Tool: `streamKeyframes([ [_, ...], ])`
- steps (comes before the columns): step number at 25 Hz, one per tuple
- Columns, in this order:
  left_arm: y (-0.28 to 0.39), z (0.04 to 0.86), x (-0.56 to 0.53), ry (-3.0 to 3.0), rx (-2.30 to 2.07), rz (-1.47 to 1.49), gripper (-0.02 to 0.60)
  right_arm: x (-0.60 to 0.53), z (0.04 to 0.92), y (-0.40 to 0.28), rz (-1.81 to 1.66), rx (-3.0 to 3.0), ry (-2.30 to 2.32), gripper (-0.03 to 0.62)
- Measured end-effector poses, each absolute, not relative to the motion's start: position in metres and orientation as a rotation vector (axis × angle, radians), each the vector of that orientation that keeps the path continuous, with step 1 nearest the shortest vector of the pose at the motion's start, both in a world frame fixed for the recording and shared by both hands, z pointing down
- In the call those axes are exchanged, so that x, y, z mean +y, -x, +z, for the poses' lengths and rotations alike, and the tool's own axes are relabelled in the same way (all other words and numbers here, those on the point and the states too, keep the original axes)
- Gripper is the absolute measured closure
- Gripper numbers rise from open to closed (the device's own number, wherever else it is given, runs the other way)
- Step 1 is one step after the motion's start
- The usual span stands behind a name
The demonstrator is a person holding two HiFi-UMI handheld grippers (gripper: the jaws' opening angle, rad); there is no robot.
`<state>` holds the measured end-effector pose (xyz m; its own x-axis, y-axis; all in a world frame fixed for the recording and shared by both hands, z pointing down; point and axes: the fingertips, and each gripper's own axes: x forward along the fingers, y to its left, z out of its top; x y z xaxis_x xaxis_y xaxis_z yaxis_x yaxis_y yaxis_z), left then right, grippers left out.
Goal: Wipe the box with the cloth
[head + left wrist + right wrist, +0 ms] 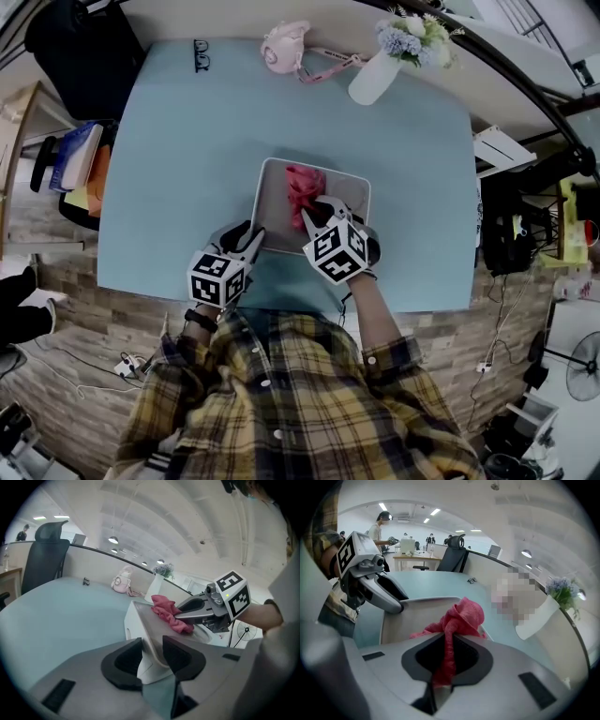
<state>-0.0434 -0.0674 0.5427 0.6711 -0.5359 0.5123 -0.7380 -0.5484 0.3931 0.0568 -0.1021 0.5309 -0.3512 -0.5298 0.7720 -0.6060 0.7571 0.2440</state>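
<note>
A shallow white box (348, 191) lies on the light blue table (187, 159), near its front edge. A red cloth (304, 190) is bunched on the box's grey upper face. My right gripper (319, 210) reaches over the box from the near side and is shut on the cloth (464, 613), a strand of which runs down between its jaws (447, 663). My left gripper (254, 240) is at the box's near left corner. In the left gripper view its jaws (152, 654) clamp the box's rim (140, 620) from both sides. The right gripper (186, 611) and the cloth (169, 614) show beyond.
At the table's far edge stand a white vase of flowers (386, 67), a pink item with a strap (284, 45) and a pair of glasses (202, 54). A black office chair (75, 47) and a stack of books (80, 159) are off the table's left side.
</note>
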Motion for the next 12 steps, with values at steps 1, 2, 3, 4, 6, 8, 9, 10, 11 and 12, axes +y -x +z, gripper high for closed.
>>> streamKeyframes([
  [1, 0.043, 0.543, -0.067, -2.293, -0.979, 0.449, 0.446, -0.101, 0.531, -0.059, 0.095, -2.02, -0.853, 0.548],
  [2, 0.043, 0.543, -0.067, -2.292, -0.978, 0.451, 0.446, -0.099, 0.53, -0.061, 0.089, -2.012, -0.855, 0.548],
  [3, 0.042, 0.543, -0.067, -2.293, -0.977, 0.452, 0.446, -0.098, 0.529, -0.064, 0.086, -2.003, -0.859, 0.548],
  [4, 0.042, 0.543, -0.066, -2.293, -0.977, 0.453, 0.446, -0.097, 0.528, -0.068, 0.085, -1.992, -0.866, 0.548],
  [6, 0.042, 0.542, -0.066, -2.294, -0.976, 0.453, 0.446, -0.095, 0.526, -0.078, 0.082, -1.975, -0.887, 0.548],
  [8, 0.043, 0.542, -0.066, -2.295, -0.977, 0.449, 0.446, -0.094, 0.524, -0.087, 0.087, -1.968, -0.917, 0.548],
  [9, 0.043, 0.542, -0.066, -2.295, -0.976, 0.448, 0.446, -0.093, 0.523, -0.093, 0.095, -1.964, -0.934, 0.548],
  [10, 0.042, 0.542, -0.066, -2.296, -0.976, 0.448, 0.446, -0.092, 0.523, -0.098, 0.106, -1.957, -0.953, 0.548],
  [11, 0.042, 0.543, -0.066, -2.296, -0.974, 0.448, 0.446, -0.091, 0.523, -0.105, 0.12, -1.949, -0.972, 0.548],
  [12, 0.042, 0.543, -0.066, -2.297, -0.973, 0.447, 0.446, -0.09, 0.523, -0.112, 0.134, -1.94, -0.991, 0.548],
])
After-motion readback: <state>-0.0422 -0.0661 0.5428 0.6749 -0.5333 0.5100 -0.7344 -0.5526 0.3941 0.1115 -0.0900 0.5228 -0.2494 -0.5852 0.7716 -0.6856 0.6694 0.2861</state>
